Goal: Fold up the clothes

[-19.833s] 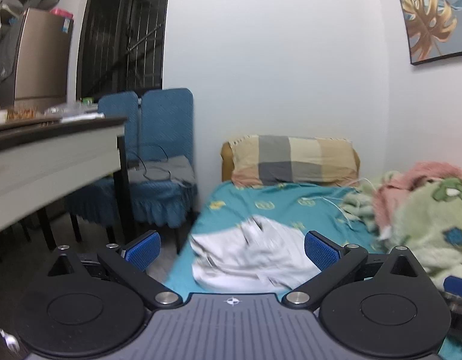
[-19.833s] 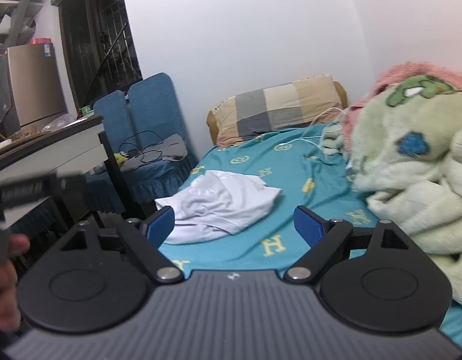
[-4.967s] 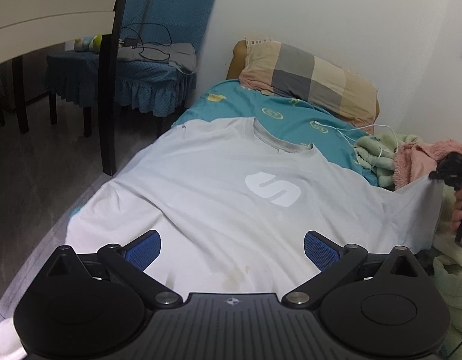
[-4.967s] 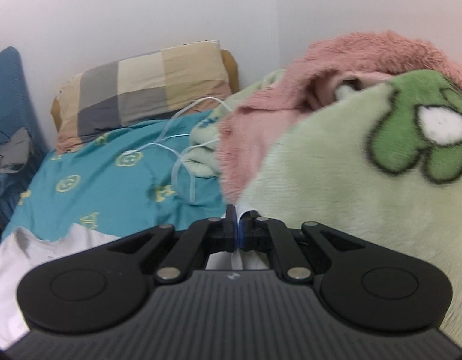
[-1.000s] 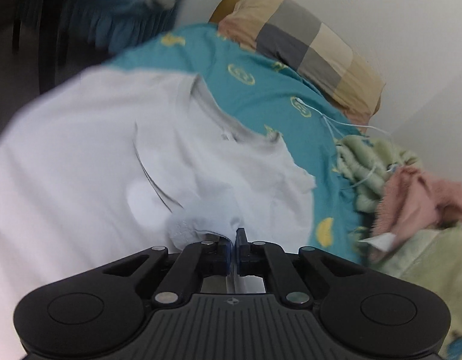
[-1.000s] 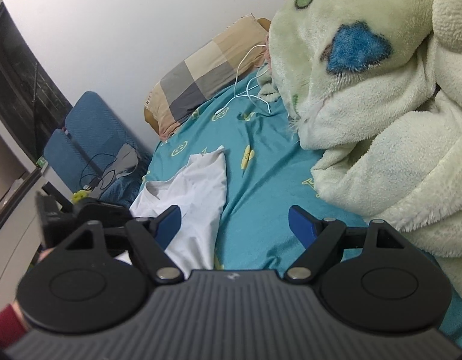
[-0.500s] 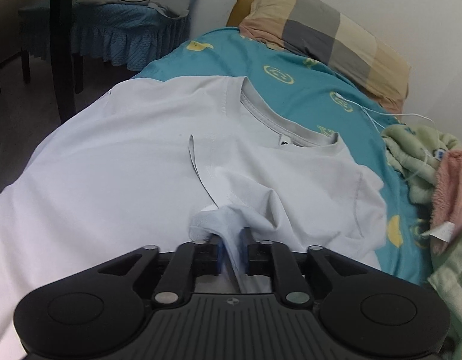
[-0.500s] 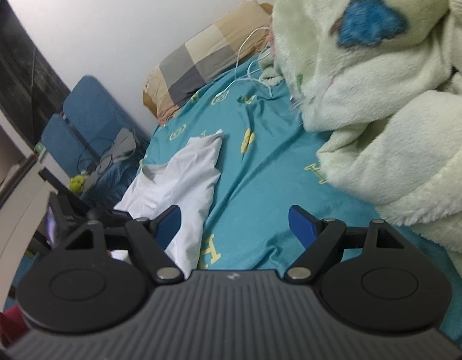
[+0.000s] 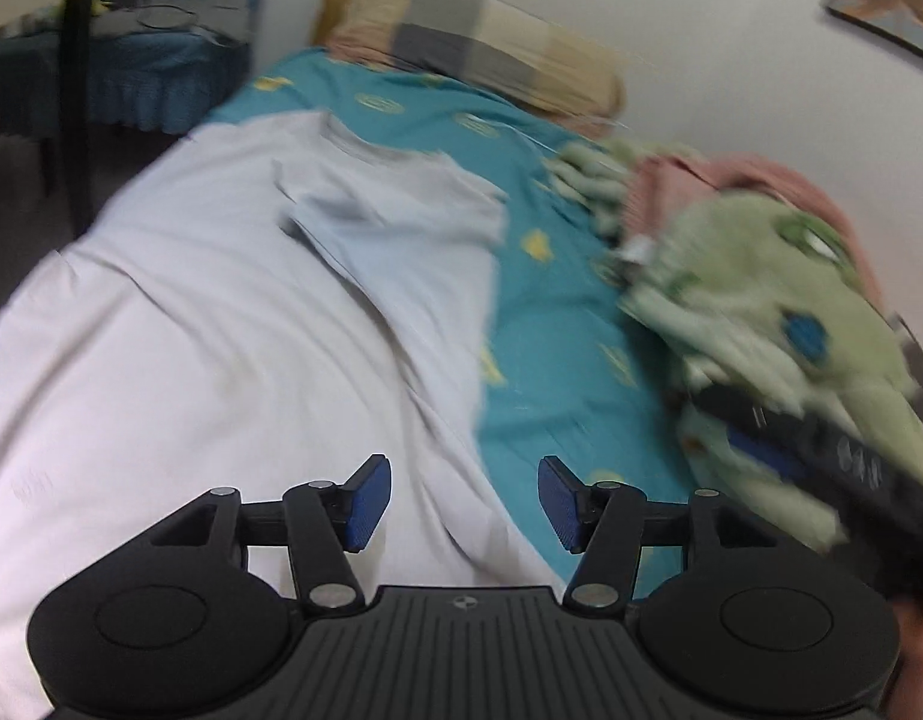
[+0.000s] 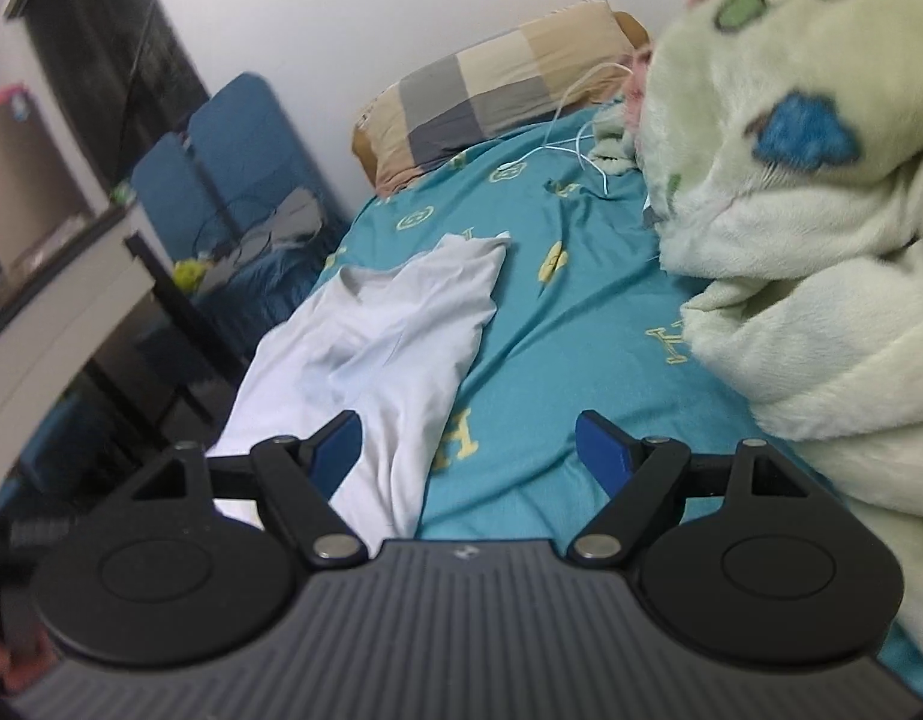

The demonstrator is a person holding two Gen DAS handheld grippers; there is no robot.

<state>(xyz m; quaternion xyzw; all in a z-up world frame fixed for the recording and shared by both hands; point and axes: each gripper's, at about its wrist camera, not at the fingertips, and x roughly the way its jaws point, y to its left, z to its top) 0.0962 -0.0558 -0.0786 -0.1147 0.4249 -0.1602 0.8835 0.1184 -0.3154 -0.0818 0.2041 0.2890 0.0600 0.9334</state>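
The white T-shirt (image 9: pixel 233 324) lies spread across the bed (image 9: pixel 557 360), covering its near-left part and hanging over the left edge, with one side and its sleeve folded inward over the chest so that a straight fold line runs along the teal sheet. The left gripper (image 9: pixel 464 501) hovers above the shirt's lower right edge; its jaws have just been opening, and they stand apart with nothing between the blue pads (image 9: pixel 370 501), the cloth lying free beneath them. The left wrist view is smeared by motion. The right gripper (image 10: pixel 468 456) has its jaws spread wide and holds nothing; it sits over the near part of the bed, its left pad above the shirt's folded edge and its right pad above bare sheet. Outward from there, the shirt's collar points toward the checked pillow (image 10: pixel 491 90) at the head edge of the bed. A heaped green fleece blanket (image 10: pixel 791 228) fills the right side of the bed, a pink blanket (image 9: pixel 755 180) behind it, and a white cable (image 10: pixel 581 138) trails over the sheet near the pillow. Past the left edge stand blue chairs (image 10: pixel 221 162) and a table (image 10: pixel 59 276).
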